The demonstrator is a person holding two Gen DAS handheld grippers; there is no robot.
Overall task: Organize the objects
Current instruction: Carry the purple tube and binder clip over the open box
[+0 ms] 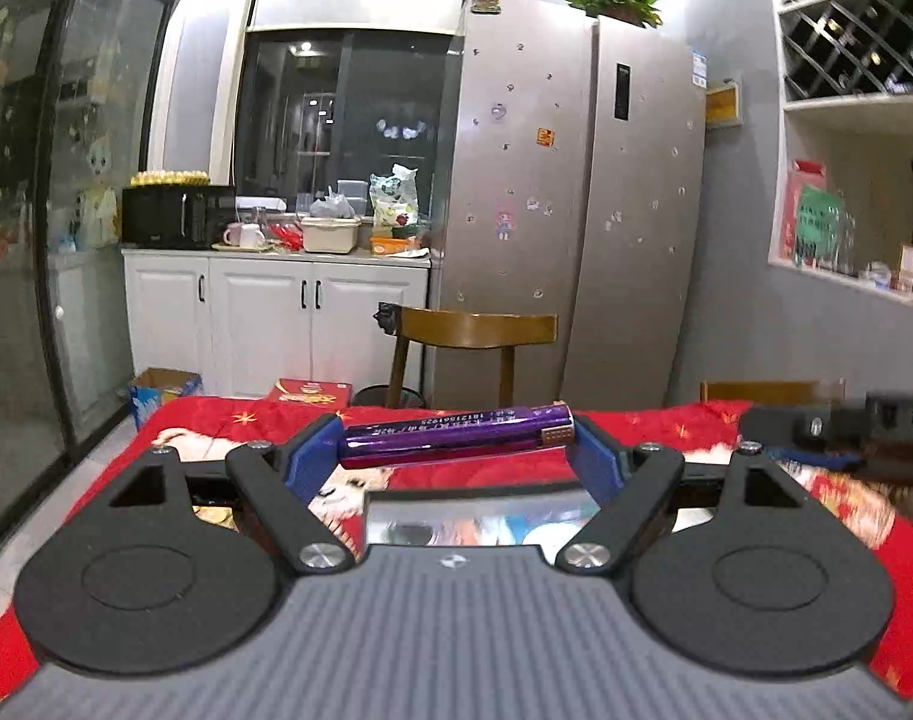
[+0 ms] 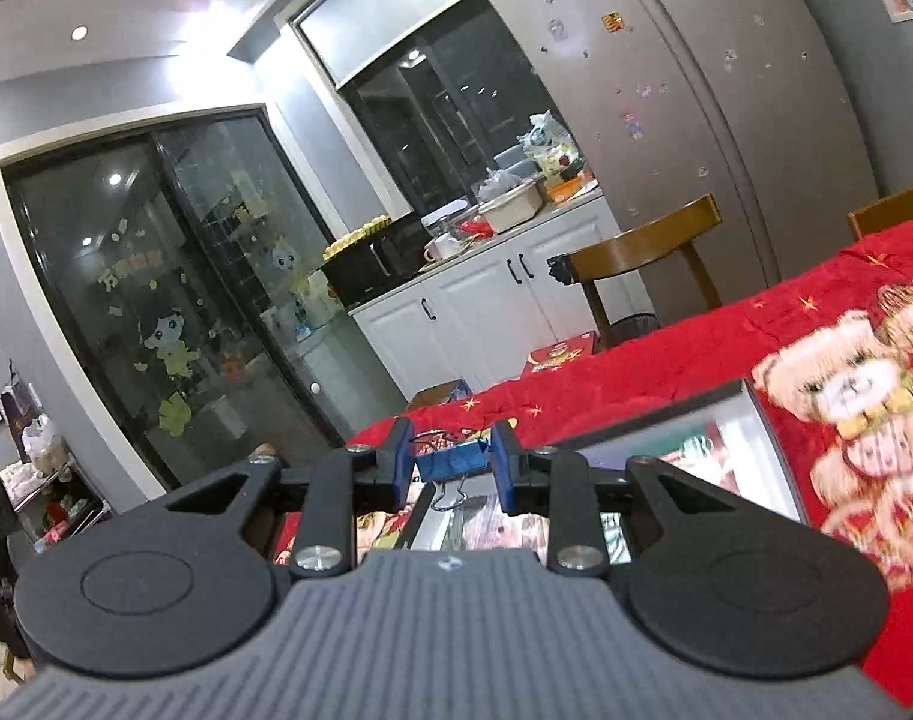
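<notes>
My left gripper (image 1: 456, 450) is shut on a purple cylinder with printed text (image 1: 456, 435), held crosswise by its two ends between the blue pads, above the red bear-print tablecloth (image 1: 216, 426). My right gripper (image 2: 449, 459) is shut on a small blue binder clip (image 2: 453, 461) whose wire handle hangs down. It hovers over a clear shiny box (image 2: 684, 438) on the cloth (image 2: 756, 324). The right gripper's black body (image 1: 840, 429) shows blurred at the right edge of the left wrist view. The same clear box (image 1: 480, 516) lies under my left gripper.
A wooden chair (image 1: 474, 330) stands at the table's far side before a silver fridge (image 1: 576, 180). White cabinets (image 1: 264, 312) with a cluttered counter are behind. Boxes lie on the floor (image 1: 312, 390). A glass sliding door (image 2: 156, 312) is to the left.
</notes>
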